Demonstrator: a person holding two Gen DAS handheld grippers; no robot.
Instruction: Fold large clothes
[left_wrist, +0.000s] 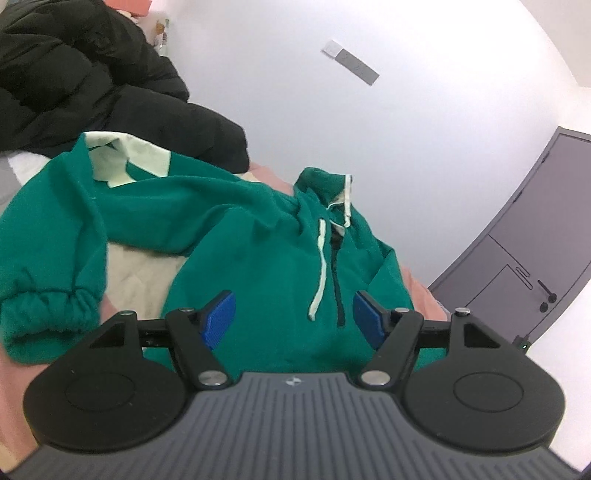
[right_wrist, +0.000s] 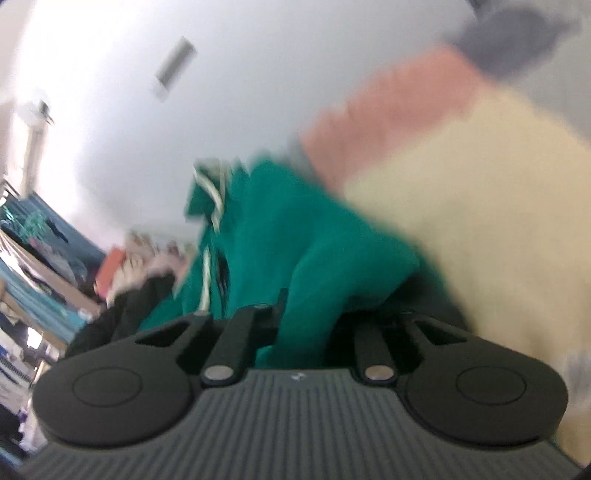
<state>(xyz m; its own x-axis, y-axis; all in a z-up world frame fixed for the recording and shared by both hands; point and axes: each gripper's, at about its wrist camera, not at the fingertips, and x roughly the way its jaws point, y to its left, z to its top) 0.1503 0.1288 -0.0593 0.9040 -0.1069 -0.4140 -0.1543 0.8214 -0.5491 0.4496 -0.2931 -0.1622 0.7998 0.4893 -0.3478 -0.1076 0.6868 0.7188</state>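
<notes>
On the bed, over the pink and cream cover, lies the green hoodie you want to fold. It is face up, with its white strings and zip showing and one sleeve thrown out to the side. A black puffy coat sits behind it, out of the way.

Your left gripper hangs just above the hoodie's chest. Its blue pads are wide apart with nothing in them, so it looks ready to pin or grab the cloth.

Your right gripper is squeezed nearly closed on a fold of the green hoodie. That picture is blurry, but the cloth bunches up between its arms, likely so you can lift that side over
</notes>
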